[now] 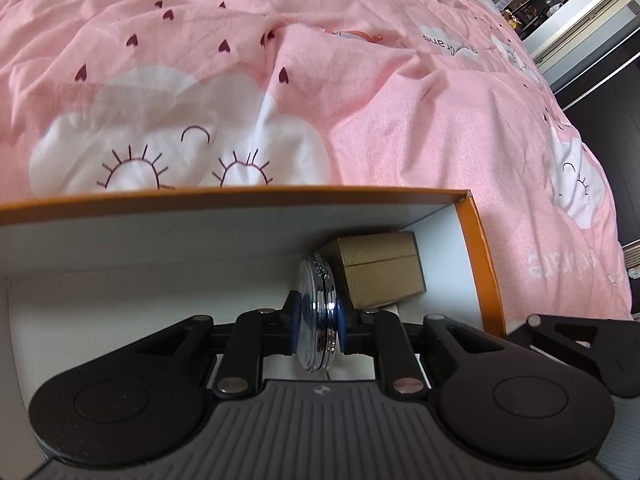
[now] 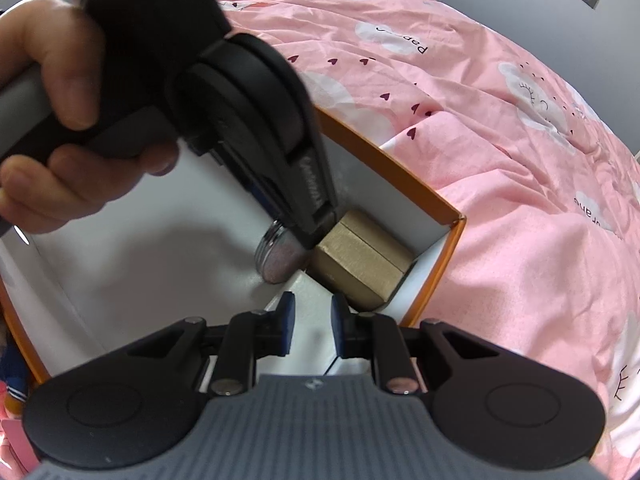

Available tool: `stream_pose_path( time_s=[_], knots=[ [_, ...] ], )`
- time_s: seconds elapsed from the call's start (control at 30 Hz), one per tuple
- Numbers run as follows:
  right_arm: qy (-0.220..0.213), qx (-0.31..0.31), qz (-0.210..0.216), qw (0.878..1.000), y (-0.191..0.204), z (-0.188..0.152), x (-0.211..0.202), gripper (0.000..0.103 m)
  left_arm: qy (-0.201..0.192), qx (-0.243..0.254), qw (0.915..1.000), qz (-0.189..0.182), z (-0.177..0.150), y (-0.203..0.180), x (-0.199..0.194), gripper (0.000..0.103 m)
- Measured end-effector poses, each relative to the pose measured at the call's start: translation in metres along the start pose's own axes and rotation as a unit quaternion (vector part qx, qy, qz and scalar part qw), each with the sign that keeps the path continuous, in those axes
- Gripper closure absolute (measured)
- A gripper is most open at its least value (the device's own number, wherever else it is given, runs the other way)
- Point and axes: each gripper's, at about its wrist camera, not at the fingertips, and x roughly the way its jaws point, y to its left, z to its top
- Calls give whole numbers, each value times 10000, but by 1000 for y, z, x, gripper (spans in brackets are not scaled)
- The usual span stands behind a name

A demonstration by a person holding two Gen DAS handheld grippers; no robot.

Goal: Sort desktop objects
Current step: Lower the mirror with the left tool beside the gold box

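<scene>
A round silver metal case [image 1: 316,320] stands on edge between the blue pads of my left gripper [image 1: 318,322], which is shut on it. Both are inside an orange-rimmed box with white walls [image 1: 240,196]. In the right wrist view the same silver case [image 2: 280,260] hangs low over the white floor of the box [image 2: 400,168], pinched by my left gripper [image 2: 316,228]. A small gold cardboard box [image 1: 380,272] sits in the corner right beside the case [image 2: 360,268]. My right gripper [image 2: 313,320] hovers over the box, open, with nothing between its pads.
The box lies on a pink quilt [image 1: 360,100] printed with white clouds and dark hearts. A person's hand [image 2: 60,100] grips the left tool's handle. Dark furniture and a doorway [image 1: 580,20] stand beyond the bed's far edge.
</scene>
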Motion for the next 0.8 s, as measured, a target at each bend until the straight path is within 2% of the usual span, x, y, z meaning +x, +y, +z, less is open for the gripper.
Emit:
stream_pose_path(
  time_s=[0.17, 0.33, 0.53, 0.63, 0.67, 0.73, 0.8],
  knots=[
    [10, 182, 332, 9993, -2, 2, -2, 77, 29, -94, 9999, -38, 1, -2, -1, 83],
    [34, 376, 583, 9976, 1, 9, -1, 76, 94, 53, 9999, 68, 0, -8, -2, 83],
    [151, 674, 689, 9952, 3, 17, 16, 77, 137, 131, 9998, 53, -2, -9, -2, 83],
    [169, 900, 662, 9936, 0, 18, 24, 80, 124, 174, 9998, 24, -2, -8, -2, 83],
    [181, 996, 705, 9924, -1, 18, 26, 86, 113, 188, 9998, -12, -3, -8, -3, 83],
    [189, 1126, 683, 9911, -4, 17, 28, 92, 97, 207, 9997, -133, -4, -6, -8, 75],
    [187, 1174, 558, 9913, -5, 16, 30, 93, -4, 386, 9992, -137, -6, -7, -15, 74]
  ],
)
